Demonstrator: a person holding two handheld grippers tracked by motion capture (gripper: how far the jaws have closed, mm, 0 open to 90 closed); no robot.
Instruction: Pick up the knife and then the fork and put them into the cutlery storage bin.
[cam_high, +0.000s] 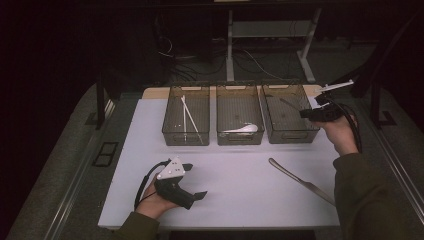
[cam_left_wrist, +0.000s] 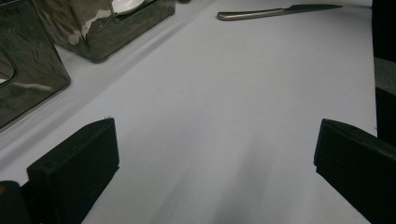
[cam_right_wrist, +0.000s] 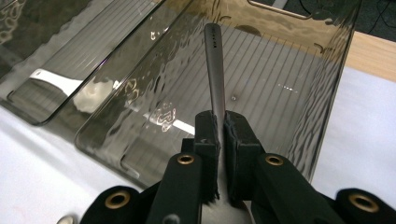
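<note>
- Standing in a row at the table's (cam_high: 240, 200) far side are three clear bins: the left bin (cam_high: 185, 114) holds white chopsticks (cam_high: 190, 119), the middle bin (cam_high: 239, 114) a white spoon (cam_high: 242, 129).
- Over the right bin (cam_high: 289, 113) the right gripper (cam_right_wrist: 220, 122) has its jaws clamped on a metal utensil (cam_right_wrist: 215, 74), whose handle points into the bin.
- A knife (cam_high: 300, 180) lies on the table, near the right forearm.
- Low over the table's near left, the left gripper (cam_high: 196, 181) has its jaws wide apart, holding nothing.
</note>
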